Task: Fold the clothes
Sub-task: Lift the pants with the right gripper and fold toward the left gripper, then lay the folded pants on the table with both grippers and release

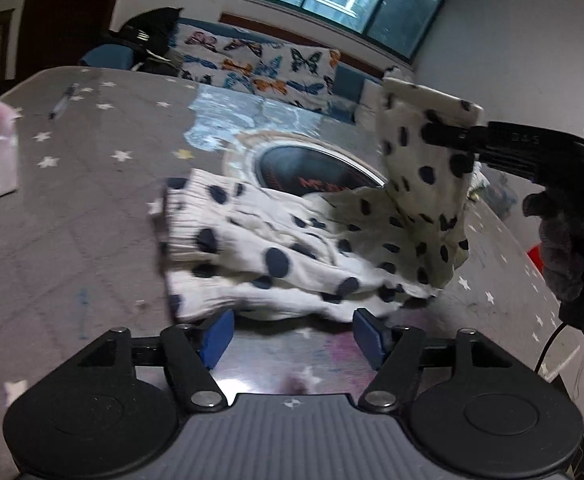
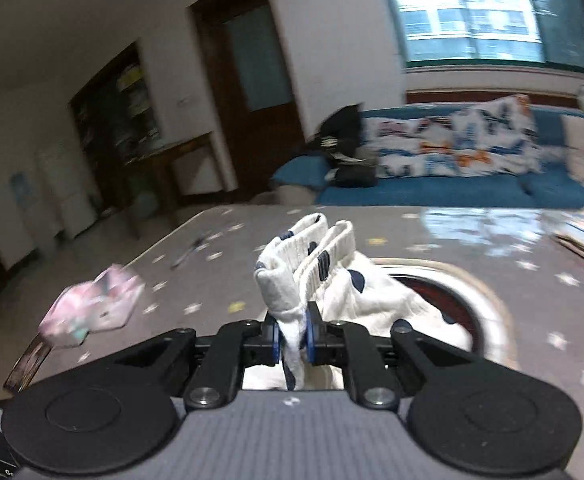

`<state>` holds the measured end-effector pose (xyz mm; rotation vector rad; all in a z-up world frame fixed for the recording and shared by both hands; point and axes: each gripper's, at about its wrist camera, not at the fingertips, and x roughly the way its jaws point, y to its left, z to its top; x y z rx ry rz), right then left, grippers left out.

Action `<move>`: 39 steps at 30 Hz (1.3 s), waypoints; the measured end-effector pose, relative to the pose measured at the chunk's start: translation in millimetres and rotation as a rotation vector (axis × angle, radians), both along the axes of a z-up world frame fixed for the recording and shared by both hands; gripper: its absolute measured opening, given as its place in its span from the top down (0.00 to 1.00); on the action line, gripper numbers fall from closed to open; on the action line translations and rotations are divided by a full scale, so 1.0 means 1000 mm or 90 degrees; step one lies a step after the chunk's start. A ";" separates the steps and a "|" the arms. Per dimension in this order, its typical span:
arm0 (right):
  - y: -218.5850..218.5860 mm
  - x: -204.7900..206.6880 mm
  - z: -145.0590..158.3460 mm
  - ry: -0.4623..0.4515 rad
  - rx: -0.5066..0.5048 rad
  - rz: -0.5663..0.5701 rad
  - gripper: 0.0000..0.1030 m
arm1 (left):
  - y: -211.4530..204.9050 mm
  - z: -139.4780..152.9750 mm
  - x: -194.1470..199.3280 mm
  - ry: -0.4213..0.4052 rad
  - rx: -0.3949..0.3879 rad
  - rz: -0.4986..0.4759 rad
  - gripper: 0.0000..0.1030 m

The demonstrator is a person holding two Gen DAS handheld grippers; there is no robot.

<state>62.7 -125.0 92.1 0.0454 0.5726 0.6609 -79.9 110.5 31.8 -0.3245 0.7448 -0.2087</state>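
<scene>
I see the garment (image 1: 275,256) lying on the desk (image 1: 91,208), partly over a round plate (image 1: 316,168). My left gripper (image 1: 292,332) sits just before it. My right gripper (image 2: 292,336) lifts one end at the right. A sofa (image 1: 259,64) stands behind the desk.
</scene>
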 end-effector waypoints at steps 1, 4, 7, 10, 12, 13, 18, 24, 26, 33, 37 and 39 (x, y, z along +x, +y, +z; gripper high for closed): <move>0.015 -0.002 0.000 -0.001 -0.008 0.018 0.90 | 0.005 0.000 -0.003 -0.001 -0.001 0.008 0.29; 0.055 -0.011 -0.006 -0.009 -0.037 0.061 0.90 | 0.021 0.000 -0.010 -0.004 -0.009 0.031 0.28; 0.087 -0.021 -0.016 -0.005 -0.056 0.101 0.90 | 0.034 -0.002 -0.014 -0.003 -0.014 0.051 0.26; 0.115 -0.036 -0.031 -0.010 -0.095 0.144 0.89 | 0.045 -0.005 -0.016 0.000 -0.021 0.071 0.26; 0.129 -0.046 -0.040 -0.014 -0.122 0.166 0.87 | 0.050 -0.005 -0.016 0.003 -0.022 0.083 0.25; 0.134 -0.049 -0.044 -0.007 -0.133 0.179 0.83 | 0.053 -0.005 -0.016 0.003 -0.022 0.087 0.24; 0.131 -0.062 -0.053 0.003 -0.164 0.208 0.76 | 0.064 -0.001 -0.011 -0.004 -0.021 0.109 0.21; 0.102 -0.064 -0.041 0.021 -0.164 0.216 0.60 | 0.073 0.014 0.002 -0.034 -0.021 0.131 0.21; 0.088 -0.061 -0.039 0.020 -0.163 0.193 0.60 | 0.073 0.023 0.009 -0.054 -0.021 0.133 0.21; 0.031 -0.031 -0.055 0.070 -0.157 0.066 0.61 | 0.050 0.046 0.040 -0.114 -0.023 0.075 0.25; 0.013 -0.029 -0.071 0.101 -0.175 0.048 0.61 | 0.026 0.036 0.060 -0.099 -0.010 0.012 0.27; 0.009 -0.030 -0.076 0.110 -0.182 0.045 0.61 | 0.017 0.025 0.067 -0.077 -0.002 -0.008 0.28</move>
